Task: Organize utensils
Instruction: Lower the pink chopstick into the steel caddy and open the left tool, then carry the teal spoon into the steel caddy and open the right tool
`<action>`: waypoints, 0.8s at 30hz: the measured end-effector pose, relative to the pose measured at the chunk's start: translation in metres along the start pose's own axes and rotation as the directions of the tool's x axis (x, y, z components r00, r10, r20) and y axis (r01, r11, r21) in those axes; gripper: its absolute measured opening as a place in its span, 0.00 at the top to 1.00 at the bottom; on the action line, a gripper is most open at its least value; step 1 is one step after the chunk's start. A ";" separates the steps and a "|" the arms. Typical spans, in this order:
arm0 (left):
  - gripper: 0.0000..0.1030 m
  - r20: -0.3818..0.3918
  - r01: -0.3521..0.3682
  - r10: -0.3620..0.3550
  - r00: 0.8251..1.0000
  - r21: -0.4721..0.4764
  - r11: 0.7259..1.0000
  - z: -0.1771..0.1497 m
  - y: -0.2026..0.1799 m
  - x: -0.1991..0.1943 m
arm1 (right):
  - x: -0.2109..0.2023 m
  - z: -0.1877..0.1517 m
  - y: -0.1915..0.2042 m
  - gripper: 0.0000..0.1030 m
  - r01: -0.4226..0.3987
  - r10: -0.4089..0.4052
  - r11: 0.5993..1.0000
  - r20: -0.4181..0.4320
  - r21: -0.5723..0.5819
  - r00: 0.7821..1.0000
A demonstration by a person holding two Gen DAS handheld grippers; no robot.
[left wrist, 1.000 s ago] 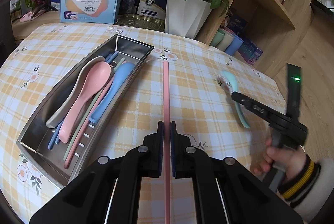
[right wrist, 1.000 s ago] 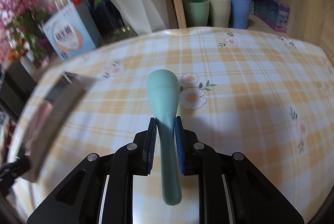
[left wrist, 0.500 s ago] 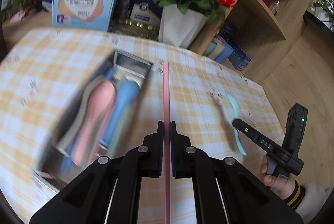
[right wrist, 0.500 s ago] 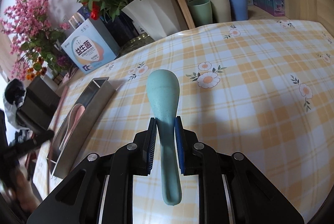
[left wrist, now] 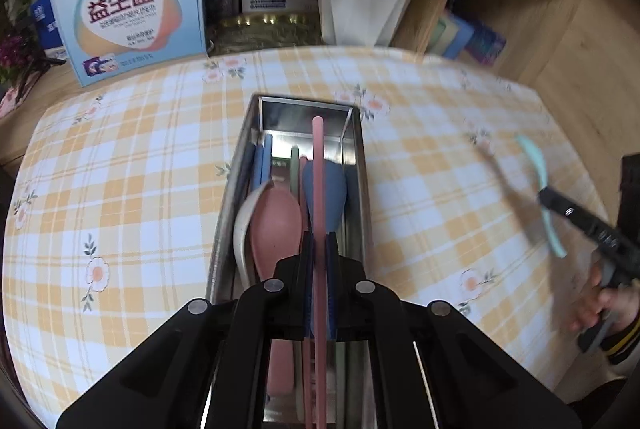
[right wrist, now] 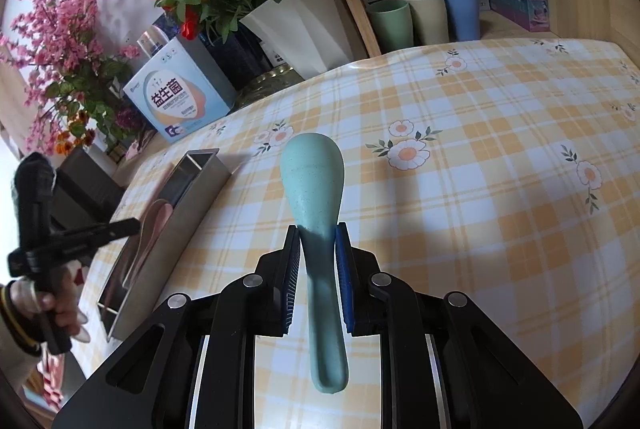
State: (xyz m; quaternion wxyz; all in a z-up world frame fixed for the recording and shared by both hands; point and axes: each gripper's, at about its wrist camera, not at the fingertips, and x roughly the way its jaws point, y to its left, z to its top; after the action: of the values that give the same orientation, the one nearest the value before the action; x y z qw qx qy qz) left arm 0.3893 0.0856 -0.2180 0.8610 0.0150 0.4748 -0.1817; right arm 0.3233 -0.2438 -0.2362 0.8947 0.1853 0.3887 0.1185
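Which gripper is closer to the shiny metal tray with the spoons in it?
Left. The left gripper hangs right over the metal tray. The right gripper is off to the tray's side, over bare tablecloth.

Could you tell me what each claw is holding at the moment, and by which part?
Left claw: a pink chopstick, gripped partway along its length. Right claw: a teal spoon, gripped on its handle just below the bowl.
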 end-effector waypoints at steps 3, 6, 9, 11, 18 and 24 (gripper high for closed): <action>0.94 -0.020 -0.005 0.005 1.000 0.001 1.000 -0.002 0.001 0.011 | 0.000 0.000 0.000 0.83 0.007 -0.007 1.000 -0.006 -0.001 1.000; 0.94 -0.047 -0.005 0.006 0.999 0.010 1.000 -0.005 0.001 0.021 | 0.001 0.000 0.001 0.83 0.016 -0.016 1.000 -0.020 -0.003 1.000; 0.93 -0.042 -0.001 0.001 0.999 0.011 1.000 -0.005 0.002 0.020 | 0.002 0.001 0.003 0.83 0.022 -0.023 1.000 -0.029 -0.011 0.999; 0.85 -0.029 0.007 -0.007 1.000 -0.003 1.000 -0.004 0.003 0.014 | 0.002 0.002 0.004 0.83 0.022 -0.022 1.000 -0.031 -0.010 0.999; 0.59 0.062 0.007 -0.007 0.998 0.009 1.000 -0.006 0.006 -0.028 | 0.011 0.007 0.034 0.83 0.019 -0.022 0.999 -0.082 -0.037 0.996; 0.13 0.128 -0.024 0.028 0.991 -0.034 0.999 -0.020 0.026 -0.062 | 0.039 0.017 0.095 0.83 -0.008 -0.011 0.994 -0.182 -0.106 0.983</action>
State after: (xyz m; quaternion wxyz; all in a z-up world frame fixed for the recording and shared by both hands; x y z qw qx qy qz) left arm 0.3515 0.1326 -0.1815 0.8922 -0.0043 0.4209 -0.1633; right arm 0.3554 -0.1482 -0.2108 0.8640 0.1254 0.4624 0.1549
